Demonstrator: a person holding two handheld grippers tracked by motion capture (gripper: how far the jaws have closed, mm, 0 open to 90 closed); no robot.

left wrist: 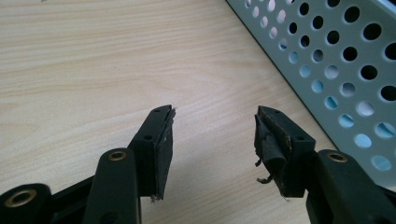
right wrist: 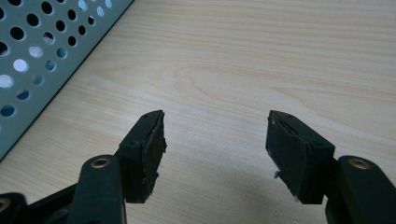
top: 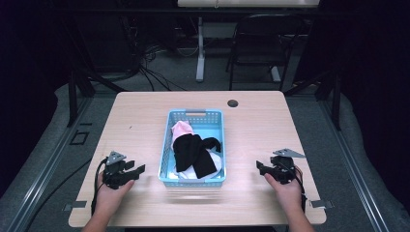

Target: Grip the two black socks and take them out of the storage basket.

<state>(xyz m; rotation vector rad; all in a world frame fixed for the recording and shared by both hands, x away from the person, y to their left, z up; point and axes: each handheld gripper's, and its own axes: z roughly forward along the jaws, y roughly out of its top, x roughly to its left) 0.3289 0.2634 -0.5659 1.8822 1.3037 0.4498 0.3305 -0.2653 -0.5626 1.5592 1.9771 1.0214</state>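
A light blue perforated basket [top: 168, 145] stands in the middle of the wooden table [top: 140, 116]. Inside it lie a black garment [top: 193, 153], a pink cloth [top: 181, 129] and something white [top: 216, 160]. My left gripper [top: 140, 170] rests on the table left of the basket, held in a hand, jaws open and empty. In the left gripper view the gripper [left wrist: 215, 123] has the basket wall [left wrist: 336, 60] at its right. My right gripper [top: 259, 167] rests right of the basket, open and empty. In the right gripper view the gripper [right wrist: 215, 128] has the basket wall [right wrist: 37, 51] at its upper left.
A round cable hole [top: 233, 103] sits near the table's far edge. Behind the table stand a black chair [top: 263, 43], a white desk leg [top: 200, 53] and floor cables [top: 150, 72]. Bare wood surrounds the basket on both sides.
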